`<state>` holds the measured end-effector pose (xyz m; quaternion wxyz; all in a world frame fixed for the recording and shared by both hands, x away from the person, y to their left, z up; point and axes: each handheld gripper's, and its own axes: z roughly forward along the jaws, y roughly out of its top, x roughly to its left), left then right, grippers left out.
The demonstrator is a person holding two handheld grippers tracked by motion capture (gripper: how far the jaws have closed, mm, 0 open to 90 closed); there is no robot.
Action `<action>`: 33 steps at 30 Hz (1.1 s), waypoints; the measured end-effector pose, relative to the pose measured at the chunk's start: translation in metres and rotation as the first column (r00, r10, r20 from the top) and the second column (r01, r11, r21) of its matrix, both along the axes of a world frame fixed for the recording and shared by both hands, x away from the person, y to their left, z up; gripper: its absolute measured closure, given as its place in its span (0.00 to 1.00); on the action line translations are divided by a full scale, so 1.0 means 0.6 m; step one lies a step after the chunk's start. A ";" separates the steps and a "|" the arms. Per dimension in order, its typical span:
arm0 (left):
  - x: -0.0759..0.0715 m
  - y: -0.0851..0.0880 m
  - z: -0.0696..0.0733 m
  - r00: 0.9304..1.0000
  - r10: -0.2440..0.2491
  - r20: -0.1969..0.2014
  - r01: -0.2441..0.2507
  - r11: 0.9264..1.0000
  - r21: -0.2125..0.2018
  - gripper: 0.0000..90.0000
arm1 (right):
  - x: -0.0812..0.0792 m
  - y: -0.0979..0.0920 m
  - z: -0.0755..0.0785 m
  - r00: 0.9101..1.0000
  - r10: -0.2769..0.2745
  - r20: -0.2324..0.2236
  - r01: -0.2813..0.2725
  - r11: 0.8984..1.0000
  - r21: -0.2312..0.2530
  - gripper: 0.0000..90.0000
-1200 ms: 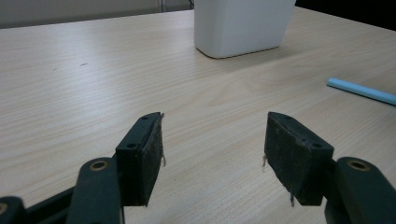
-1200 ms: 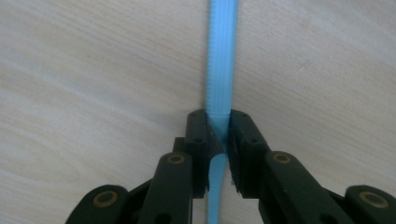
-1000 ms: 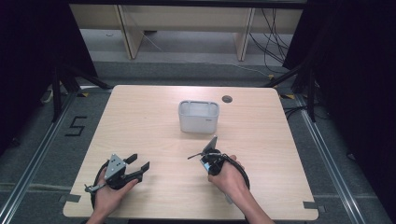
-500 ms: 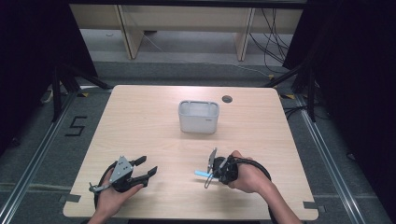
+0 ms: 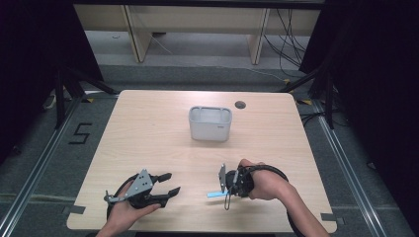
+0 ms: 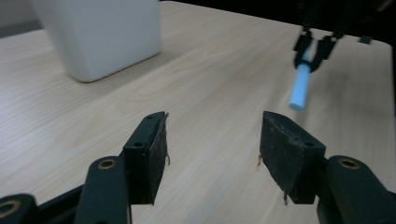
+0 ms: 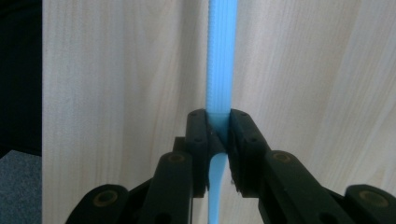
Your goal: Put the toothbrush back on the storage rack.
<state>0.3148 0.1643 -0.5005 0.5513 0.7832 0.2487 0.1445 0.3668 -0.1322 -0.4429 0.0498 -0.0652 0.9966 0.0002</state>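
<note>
Light-blue ridged stick (slim, straight) lifted above tabletop.

Your table looks like pale wood laminate, fine straight grain, smooth with a soft satin sheen. The bin you've got on it reads as matt off-white plastic, plain smooth walls. That light blue stick in your right gripper is plastic too, finely ribbed along its length and a bit translucent. Left gripper pads look like rough black rubber or foam, fraying at the edges, on matt black arms with brass-looking rivets.
</note>
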 end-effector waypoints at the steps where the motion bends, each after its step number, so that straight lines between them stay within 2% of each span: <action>1: 0.000 -0.006 0.001 1.000 -0.026 0.001 0.026 1.000 0.010 0.45 | -0.001 0.001 0.000 1.000 -0.013 -0.001 0.013 1.000 0.001 0.88; 2: 0.001 -0.011 0.002 0.999 -0.046 0.002 0.046 0.999 0.016 0.45 | 0.002 0.001 0.000 1.000 0.000 0.000 0.000 1.000 -0.007 0.88; 3: 0.001 -0.011 0.002 0.999 -0.046 0.002 0.046 0.999 0.016 0.45 | 0.002 0.001 0.000 1.000 0.000 0.000 0.000 1.000 -0.007 0.88; 5: 0.001 -0.026 0.003 0.997 -0.081 -0.017 0.082 0.996 0.038 0.44 | 0.002 0.003 -0.003 1.000 -0.011 -0.014 0.011 1.000 0.014 0.88; 6: 0.002 -0.033 0.003 0.995 -0.102 -0.016 0.103 0.994 0.044 0.44 | 0.001 0.007 0.001 1.000 -0.010 -0.003 0.010 1.000 -0.010 0.88; 7: 0.003 -0.039 0.004 0.992 -0.124 -0.019 0.125 0.990 0.058 0.44 | 0.001 0.007 0.001 1.000 -0.010 -0.003 0.010 1.000 -0.010 0.88; 8: 0.005 -0.053 0.006 0.987 -0.160 -0.027 0.162 0.984 0.075 0.45 | 0.005 0.009 -0.002 1.000 0.024 -0.014 -0.024 1.000 0.005 0.88; 9: 0.005 -0.053 0.006 0.987 -0.160 -0.027 0.162 0.984 0.075 0.46 | 0.005 0.009 -0.002 1.000 0.024 -0.014 -0.024 1.000 0.005 0.88; 10: 0.007 -0.067 0.009 0.979 -0.202 -0.034 0.205 0.973 0.105 0.46 | 0.004 0.013 0.003 0.999 0.035 -0.004 -0.035 0.999 -0.016 0.88; 11: 0.007 -0.067 0.009 0.979 -0.202 -0.034 0.205 0.973 0.105 0.47 | 0.004 0.013 0.003 0.999 0.035 -0.004 -0.035 0.999 -0.016 0.88; 12: 0.008 -0.075 0.010 0.976 -0.214 -0.035 0.216 0.970 0.107 0.47 | 0.005 0.013 0.000 0.999 0.036 -0.017 -0.036 0.999 0.006 0.88; 13: 0.012 -0.088 0.012 0.969 -0.246 -0.038 0.249 0.957 0.149 0.48 | 0.004 0.016 0.001 0.999 0.039 -0.018 -0.039 0.999 0.008 0.88; 14: 0.015 -0.095 0.013 0.965 -0.258 -0.037 0.261 0.952 0.161 0.48 | 0.007 0.017 0.000 0.998 0.060 -0.015 -0.060 0.998 0.017 0.88; 15: 0.015 -0.095 0.013 0.965 -0.258 -0.037 0.261 0.952 0.161 0.49 | 0.007 0.017 0.000 0.998 0.060 -0.015 -0.060 0.998 0.017 0.88; 16: 0.017 -0.109 0.013 0.961 -0.275 -0.042 0.278 0.945 0.172 0.50 | 0.005 0.020 0.002 0.999 0.050 -0.018 -0.050 0.999 0.011 0.88; 18: 0.021 -0.120 0.013 0.958 -0.284 -0.045 0.288 0.938 0.192 0.51 | 0.004 0.024 0.002 0.998 0.058 -0.019 -0.058 0.998 0.012 0.88; 19: 0.021 -0.120 0.013 0.958 -0.284 -0.045 0.288 0.938 0.192 0.52 | 0.004 0.024 0.002 0.998 0.058 -0.019 -0.058 0.998 0.012 0.88; 20: 0.025 -0.127 0.011 0.953 -0.299 -0.051 0.303 0.931 0.205 0.54 | 0.004 0.028 0.001 0.997 0.078 -0.017 -0.078 0.997 0.017 0.88; 21: 0.026 -0.132 0.009 0.953 -0.297 -0.059 0.303 0.930 0.206 0.55 | 0.001 0.030 0.003 0.998 0.056 -0.022 -0.056 0.998 0.013 0.88; 22: 0.026 -0.136 0.006 0.954 -0.294 -0.061 0.301 0.930 0.210 0.56 | 0.006 0.033 0.002 0.994 0.110 -0.015 -0.109 0.994 0.022 0.88; 23: 0.028 -0.138 0.005 0.951 -0.301 -0.066 0.308 0.926 0.220 0.57 | 0.002 0.034 0.004 0.997 0.074 -0.016 -0.074 0.997 0.017 0.88; 24: 0.028 -0.138 0.005 0.951 -0.301 -0.066 0.308 0.926 0.220 0.58 | 0.002 0.035 0.004 0.997 0.073 -0.017 -0.073 0.997 0.023 0.88; 26: 0.031 -0.141 0.002 0.948 -0.312 -0.063 0.317 0.915 0.248 0.60 | 0.000 0.038 0.006 0.998 0.066 -0.016 -0.066 0.998 0.013 0.88; 27: 0.031 -0.143 0.000 0.946 -0.315 -0.069 0.323 0.917 0.233 0.60 | 0.000 0.038 0.006 0.998 0.066 -0.016 -0.066 0.998 0.013 0.88; 28: 0.031 -0.144 0.001 0.949 -0.310 -0.064 0.316 0.917 0.244 0.61 | 0.001 0.039 0.007 0.998 0.069 -0.015 -0.069 0.998 0.014 0.88; 29: 0.032 -0.145 0.001 0.947 -0.314 -0.067 0.320 0.914 0.250 0.64 | 0.003 0.043 0.009 0.996 0.094 -0.006 -0.094 0.996 0.005 0.88; 30: 0.035 -0.147 0.001 0.945 -0.321 -0.066 0.327 0.909 0.258 0.65 | 0.001 0.044 0.008 0.996 0.087 -0.009 -0.087 0.996 0.017 0.88; 32: 0.036 -0.148 0.001 0.944 -0.324 -0.067 0.330 0.908 0.258 0.67 | 0.003 0.046 0.008 0.995 0.104 -0.006 -0.104 0.994 0.022 0.88; 33: 0.037 -0.150 -0.001 0.940 -0.334 -0.066 0.340 0.906 0.251 0.69 | 0.002 0.049 0.008 0.994 0.108 0.001 -0.108 0.994 0.024 0.88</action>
